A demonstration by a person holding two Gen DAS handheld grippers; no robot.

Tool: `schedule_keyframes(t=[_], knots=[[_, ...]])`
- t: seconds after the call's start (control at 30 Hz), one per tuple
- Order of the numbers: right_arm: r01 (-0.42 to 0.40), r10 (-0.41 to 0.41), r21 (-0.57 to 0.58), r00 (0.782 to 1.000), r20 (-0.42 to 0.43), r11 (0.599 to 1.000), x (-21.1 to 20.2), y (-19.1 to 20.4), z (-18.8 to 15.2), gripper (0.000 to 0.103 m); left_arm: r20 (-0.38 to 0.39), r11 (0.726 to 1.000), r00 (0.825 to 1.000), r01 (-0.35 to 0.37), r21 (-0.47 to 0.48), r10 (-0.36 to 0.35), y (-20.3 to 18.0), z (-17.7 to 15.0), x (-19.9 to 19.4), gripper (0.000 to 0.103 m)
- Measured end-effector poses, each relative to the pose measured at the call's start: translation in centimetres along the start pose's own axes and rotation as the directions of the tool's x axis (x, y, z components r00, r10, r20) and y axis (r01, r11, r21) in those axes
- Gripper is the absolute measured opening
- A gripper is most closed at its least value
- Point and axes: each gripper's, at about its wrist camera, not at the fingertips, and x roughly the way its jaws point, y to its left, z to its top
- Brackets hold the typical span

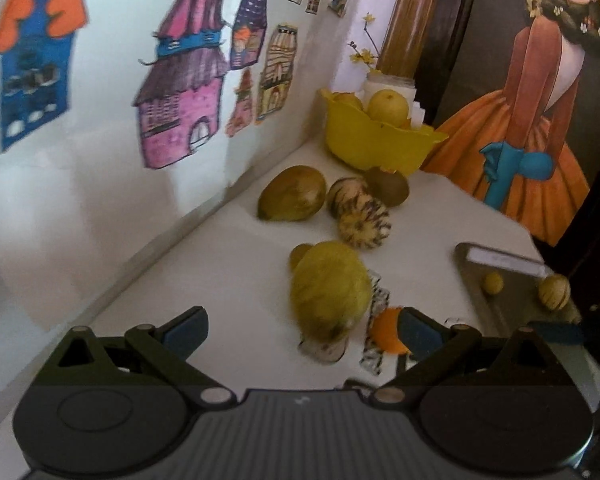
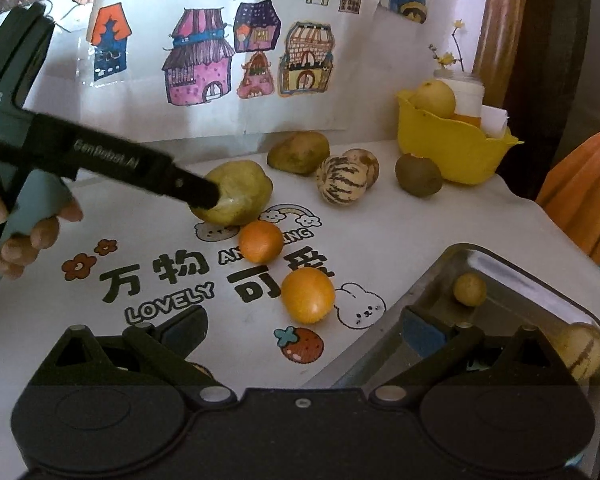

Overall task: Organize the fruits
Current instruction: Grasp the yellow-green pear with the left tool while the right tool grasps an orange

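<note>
Left hand-held gripper point(image 1: 300, 330): your jaws stand spread, the yellow-green melon point(image 1: 330, 290) just ahead at 12 o'clock on the worktop point(image 1: 204, 280).
Right hand-held gripper point(image 2: 304, 330): spread, empty; orange fruit point(image 2: 308, 295) at 12 o'clock.
Melon handling: likely heavy, firm, waxy; grip across its widest middle.
Textures: striped melons point(image 1: 358, 208) ribbed; yellow bowl point(image 1: 376, 148) smooth plastic; metal tray point(image 2: 512, 280) at 2 o'clock.

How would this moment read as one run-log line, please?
left tongs: open, at yellow-green fruit | right tongs: open, empty | tray: two fruits
</note>
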Motion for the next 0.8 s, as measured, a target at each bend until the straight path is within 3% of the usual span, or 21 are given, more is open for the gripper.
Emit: schedule_keyframes(t=[0.33, 0.8], knots=[[-0.027, 0.027, -0.012, 0.999, -0.023, 1.0, 1.9, -0.4, 0.5, 0.088, -0.019, 0.999, 1.0, 0.019, -0.031, -0.02, -0.1, 1.4, 3.0, 0.1], [-0.08, 0.082, 0.071, 0.996, -0.033, 0.994, 2.9, -1.4, 0.7, 0.059, -0.053, 0.996, 0.997, 0.058, -0.063, -0.061, 0.0, 1.9, 5.0, 0.075]])
